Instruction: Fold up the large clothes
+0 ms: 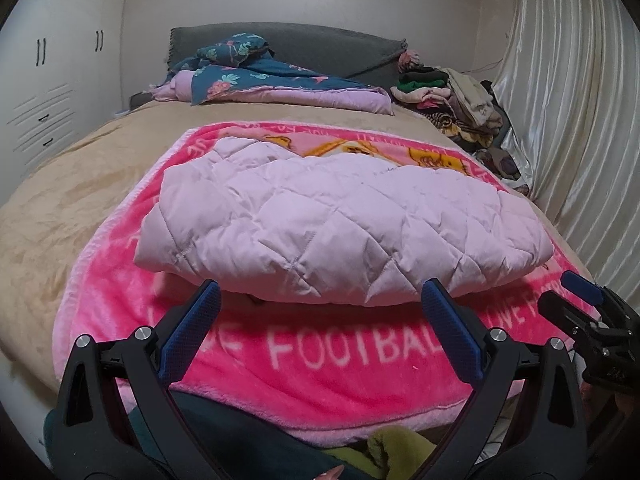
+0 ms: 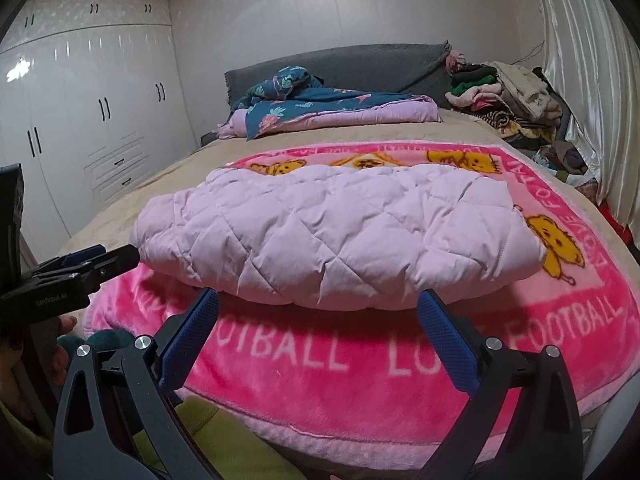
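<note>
Left wrist view shows one folded lilac quilted jacket (image 1: 340, 232) lying in the middle of one pink blanket (image 1: 320, 364) lettered FOOTBALL, which is spread over a bed with a beige cover (image 1: 80, 184). Two grippers are in sight, both with jaws spread wide and holding nothing: the left gripper (image 1: 320, 312) sits at 6 o'clock just short of the jacket's near edge, and the right gripper (image 1: 576, 292) enters at 3 o'clock beside the jacket's right end. In the right wrist view, the right gripper (image 2: 320, 312) likewise stands released at 6 o'clock before the jacket, while the left one comes in at 9 o'clock with its tip close to the jacket's left end; whether it touches the fabric cannot be told. At 12 o'clock lies one blue floral quilt (image 1: 256, 76) with a lilac lining, against a grey headboard (image 1: 320, 46). At 1 o'clock one heap of mixed clothes (image 1: 452, 100) rests by a pale pleated curtain (image 1: 560, 120). White wardrobe doors (image 2: 80, 120) fill 10 o'clock. Green fabric (image 2: 224, 444) bunches low at 6 o'clock, between the fingers.
</note>
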A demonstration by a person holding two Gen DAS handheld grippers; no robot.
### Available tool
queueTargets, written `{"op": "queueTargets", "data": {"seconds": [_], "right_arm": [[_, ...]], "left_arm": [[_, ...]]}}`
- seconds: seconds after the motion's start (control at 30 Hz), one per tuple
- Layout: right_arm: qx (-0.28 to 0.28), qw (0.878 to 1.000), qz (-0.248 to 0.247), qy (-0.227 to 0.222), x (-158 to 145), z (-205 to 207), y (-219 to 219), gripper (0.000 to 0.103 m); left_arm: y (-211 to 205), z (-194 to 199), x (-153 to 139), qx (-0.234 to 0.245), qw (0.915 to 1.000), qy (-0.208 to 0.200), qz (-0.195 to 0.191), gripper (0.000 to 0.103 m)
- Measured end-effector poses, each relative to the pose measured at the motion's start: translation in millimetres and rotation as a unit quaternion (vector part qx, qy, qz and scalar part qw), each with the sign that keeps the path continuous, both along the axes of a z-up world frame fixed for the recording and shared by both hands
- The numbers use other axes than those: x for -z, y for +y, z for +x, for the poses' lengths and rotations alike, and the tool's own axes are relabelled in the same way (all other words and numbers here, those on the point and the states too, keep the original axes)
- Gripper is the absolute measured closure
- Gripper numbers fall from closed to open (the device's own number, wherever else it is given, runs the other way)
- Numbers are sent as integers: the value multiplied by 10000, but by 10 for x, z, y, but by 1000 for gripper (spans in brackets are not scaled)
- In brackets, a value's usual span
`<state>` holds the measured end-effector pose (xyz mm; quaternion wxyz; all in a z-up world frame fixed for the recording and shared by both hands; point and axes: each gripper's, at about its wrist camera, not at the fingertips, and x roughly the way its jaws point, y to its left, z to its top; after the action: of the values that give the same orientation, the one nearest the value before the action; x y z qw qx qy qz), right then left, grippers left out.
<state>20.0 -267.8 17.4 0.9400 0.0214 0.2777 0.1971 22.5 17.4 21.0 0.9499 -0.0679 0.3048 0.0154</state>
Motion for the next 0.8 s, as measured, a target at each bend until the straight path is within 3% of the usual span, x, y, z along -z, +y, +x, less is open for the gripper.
{"op": "queueTargets", "data": {"seconds": [0.8], "right_arm": [[-36,10000,70,31,-16,30,8,4]], "left_arm": [[-22,-11,-9,30,10000,16,25,9]]}}
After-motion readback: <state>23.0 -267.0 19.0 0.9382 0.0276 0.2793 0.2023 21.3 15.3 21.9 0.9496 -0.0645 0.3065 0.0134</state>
